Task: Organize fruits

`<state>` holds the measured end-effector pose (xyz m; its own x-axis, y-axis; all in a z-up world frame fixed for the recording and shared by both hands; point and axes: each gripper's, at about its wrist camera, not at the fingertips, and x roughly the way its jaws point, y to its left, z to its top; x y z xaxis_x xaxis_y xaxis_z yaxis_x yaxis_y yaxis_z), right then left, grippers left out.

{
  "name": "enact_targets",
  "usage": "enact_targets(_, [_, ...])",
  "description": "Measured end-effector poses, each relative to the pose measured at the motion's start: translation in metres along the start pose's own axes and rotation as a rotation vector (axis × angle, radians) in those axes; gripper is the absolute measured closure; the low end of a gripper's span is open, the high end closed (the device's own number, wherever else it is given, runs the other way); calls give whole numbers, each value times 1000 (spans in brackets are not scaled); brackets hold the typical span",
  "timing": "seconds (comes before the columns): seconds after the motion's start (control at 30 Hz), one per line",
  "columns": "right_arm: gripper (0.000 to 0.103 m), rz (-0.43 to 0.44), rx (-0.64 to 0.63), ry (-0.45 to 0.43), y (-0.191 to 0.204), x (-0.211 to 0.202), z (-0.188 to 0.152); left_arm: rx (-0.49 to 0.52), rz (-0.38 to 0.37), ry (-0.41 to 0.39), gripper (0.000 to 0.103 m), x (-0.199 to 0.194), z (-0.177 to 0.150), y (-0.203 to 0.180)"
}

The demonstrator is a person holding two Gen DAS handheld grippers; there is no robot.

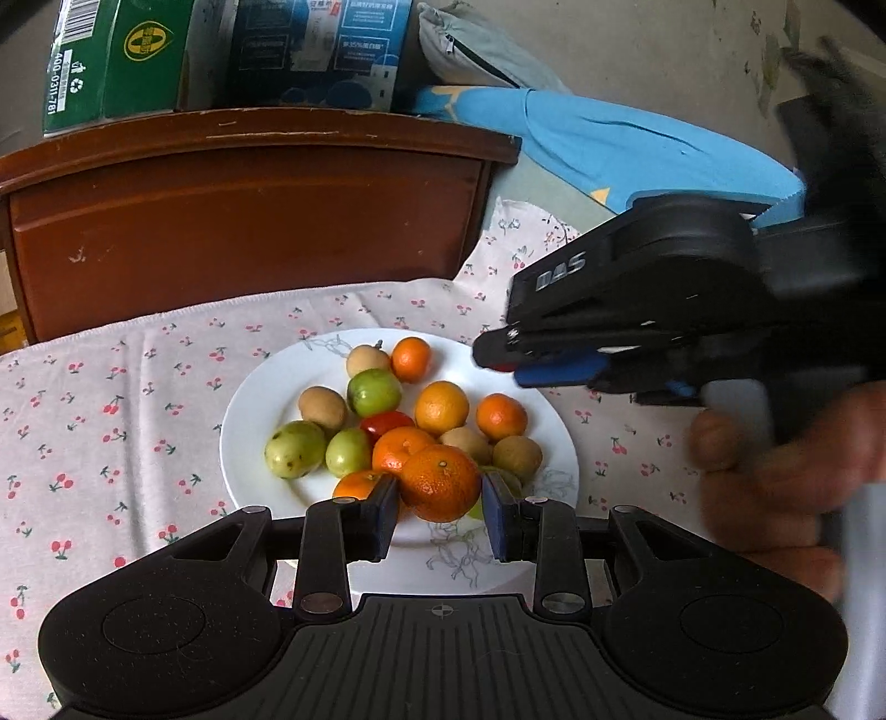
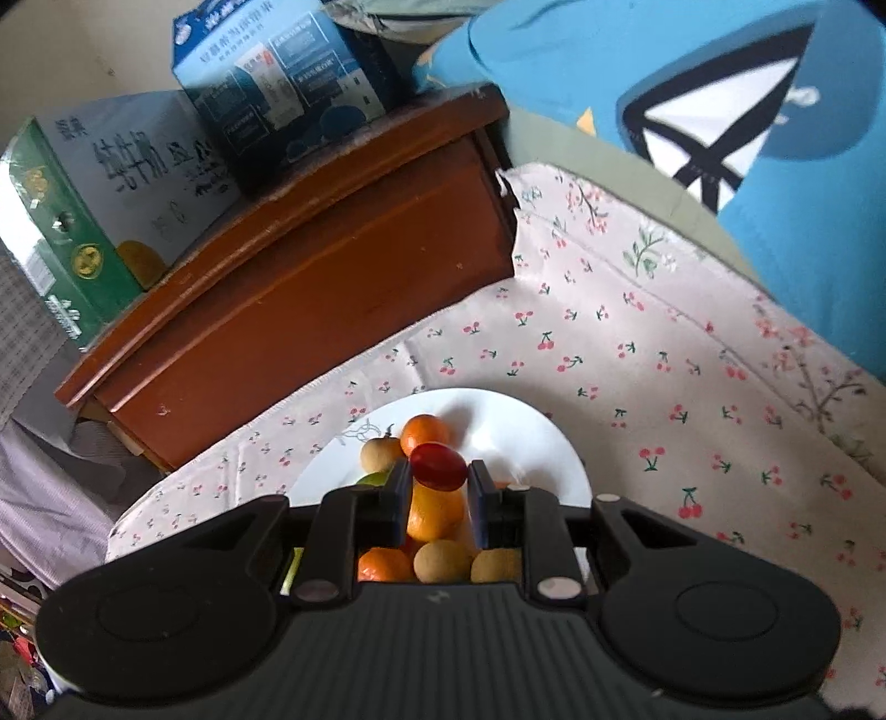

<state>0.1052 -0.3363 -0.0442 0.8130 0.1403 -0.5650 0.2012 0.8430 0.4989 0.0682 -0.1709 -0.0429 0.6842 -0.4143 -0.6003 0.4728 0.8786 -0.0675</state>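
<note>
The left gripper [image 1: 440, 512] pinches an orange [image 1: 440, 482] in its jaws above the white plate [image 1: 249, 410]; the right gripper [image 2: 439, 487] clamps a red tomato [image 2: 438, 465].

White letters reading "DAS" stand on the black body of the right gripper [image 1: 493, 360], seen from the left wrist view. A green carton [image 1: 119, 61] on the wooden cabinet carries a barcode, a recycling sign and the number "400-0311-781" down its white side strip, with a round yellow-and-green emblem on its face. The blue box [image 1: 326, 50] beside it bears white Chinese print, too small and blurred to read.
</note>
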Motion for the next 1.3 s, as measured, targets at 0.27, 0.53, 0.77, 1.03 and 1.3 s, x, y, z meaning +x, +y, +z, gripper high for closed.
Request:
enact_targets(0.27, [76, -26, 18, 14, -5, 20, 3, 2, 9, -10, 60, -1, 4, -1])
enact_targets(0.53, [58, -38, -20, 19, 1, 2, 7, 1, 83, 25, 23, -15, 11, 0])
enact_targets(0.77, [40, -60, -83, 12, 13, -31, 1, 23, 113, 58, 10, -40, 12, 4])
enact_targets(1.03, [27, -69, -87, 8, 12, -77, -10, -1, 170, 116, 6, -69, 6, 22])
enact_targets(1.3, [21, -109, -129, 39, 12, -101, -30, -49, 202, 182, 6, -98, 7, 42])
